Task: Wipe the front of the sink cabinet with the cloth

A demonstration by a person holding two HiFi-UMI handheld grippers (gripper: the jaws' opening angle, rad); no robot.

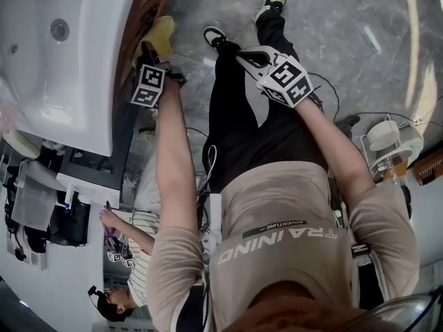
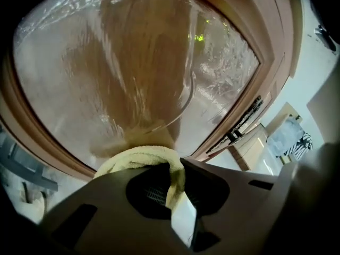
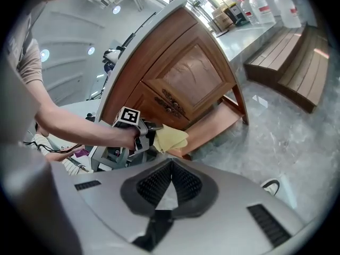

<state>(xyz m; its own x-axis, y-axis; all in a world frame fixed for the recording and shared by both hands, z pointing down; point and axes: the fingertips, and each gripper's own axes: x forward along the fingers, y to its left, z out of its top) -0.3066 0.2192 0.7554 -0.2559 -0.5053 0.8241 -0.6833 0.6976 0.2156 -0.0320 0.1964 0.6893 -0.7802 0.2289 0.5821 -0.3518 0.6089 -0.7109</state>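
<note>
- right gripper (image 3: 170, 166): jaws together, empty, held clear of the work.
- left gripper (image 2: 178, 190): jaws clamped on yellow cloth (image 2: 139, 157).
- cloth: pressed to wooden cabinet door (image 2: 133, 62); wiping stroke, judged; next move needs steady contact across the panel.

The left tongs (image 2: 177, 193) are closed on a yellow cloth (image 2: 139, 157). Its bunched fold lies against the glossy brown cabinet panel (image 2: 133, 62), inside the wooden frame (image 2: 268, 73).

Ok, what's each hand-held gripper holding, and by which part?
Left hand-held gripper pinches the yellow cloth by a bunched fold; the rest bulges ahead of the jaws. Right hand-held gripper holds nothing.
</note>
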